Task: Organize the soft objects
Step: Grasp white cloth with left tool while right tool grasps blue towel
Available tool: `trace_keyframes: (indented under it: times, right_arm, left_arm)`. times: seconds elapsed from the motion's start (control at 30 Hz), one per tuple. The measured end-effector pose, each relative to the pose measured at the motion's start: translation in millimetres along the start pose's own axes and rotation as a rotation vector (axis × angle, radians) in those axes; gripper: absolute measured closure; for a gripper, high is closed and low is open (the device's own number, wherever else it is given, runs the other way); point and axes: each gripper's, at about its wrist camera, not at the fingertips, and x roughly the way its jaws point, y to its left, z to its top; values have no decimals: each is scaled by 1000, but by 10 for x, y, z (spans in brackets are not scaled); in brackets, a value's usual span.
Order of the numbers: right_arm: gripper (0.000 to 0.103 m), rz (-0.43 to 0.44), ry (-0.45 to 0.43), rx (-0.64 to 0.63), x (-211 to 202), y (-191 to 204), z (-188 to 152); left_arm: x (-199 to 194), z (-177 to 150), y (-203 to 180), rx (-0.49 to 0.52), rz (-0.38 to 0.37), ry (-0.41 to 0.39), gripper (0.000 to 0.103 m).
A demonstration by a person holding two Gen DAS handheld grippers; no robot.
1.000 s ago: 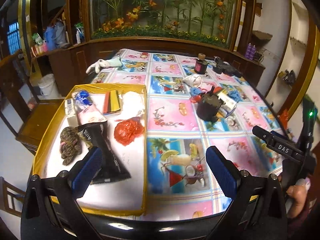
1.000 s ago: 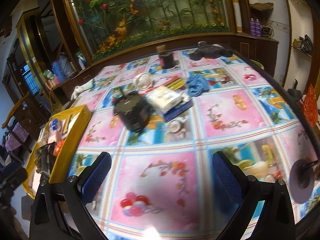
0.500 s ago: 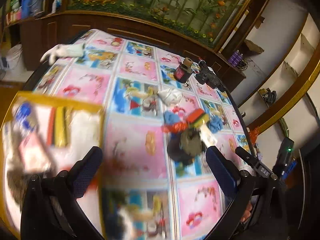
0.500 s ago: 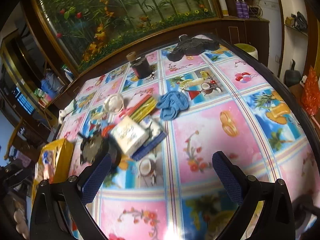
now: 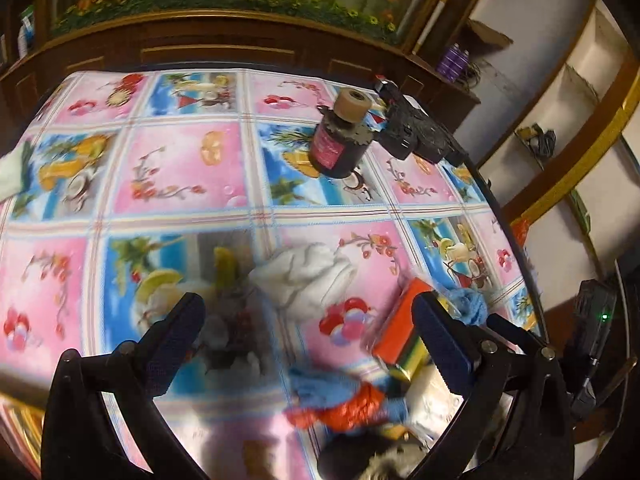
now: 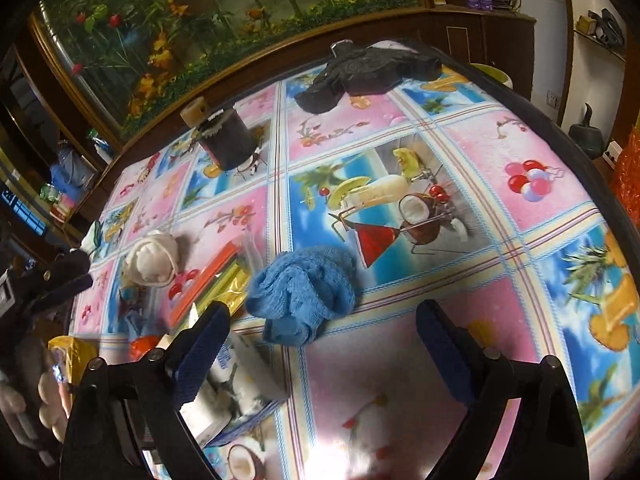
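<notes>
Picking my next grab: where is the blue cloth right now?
Right wrist view: the blue cloth lies crumpled on the tablecloth, left of centre, just beyond the jaws, right of the orange-and-yellow packet.

Red bag (image 5: 348,410) blurred, white box (image 6: 224,396) partly hidden

Both grippers have travelled across the table away from the yellow tray, which has dropped from the left wrist view. The left gripper (image 5: 308,328), jaws wide, now hangs over the white cloth bundle (image 5: 304,276), nothing between its pads. The right gripper (image 6: 324,344) has come up to the blue cloth (image 6: 302,294); its jaws are closing, not touching it.
</notes>
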Motion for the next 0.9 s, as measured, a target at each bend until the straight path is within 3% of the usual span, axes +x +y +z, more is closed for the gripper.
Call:
trace_keyframes:
  times: [0.17, 0.3, 0.37, 0.4, 0.43, 0.5, 0.7, 0.9]
  right_arm:
    - [10, -6, -8, -31, 109, 18, 15]
    - [16, 2, -23, -55, 163, 54, 0]
    - [27, -1, -32, -71, 179, 82, -20]
    - [39, 5, -34, -81, 185, 99, -28]
    - [54, 17, -32, -89, 193, 114, -35]
    - [65, 24, -28, -91, 206, 117, -49]
    - [71, 50, -63, -49, 114, 16, -48]
    - [71, 67, -115, -37, -60, -47, -75]
  left_arm:
    - [371, 33, -104, 80, 24, 73, 0]
    - [582, 43, -55, 45, 36, 160, 5]
    - [589, 40, -31, 49, 65, 168, 19]
    - [575, 33, -47, 79, 89, 159, 36]
    - [559, 18, -63, 110, 105, 157, 46]
    - [521, 10, -51, 109, 86, 166, 76]
    - [202, -25, 55, 32, 76, 80, 79]
    - [-506, -299, 85, -15, 45, -26, 79]
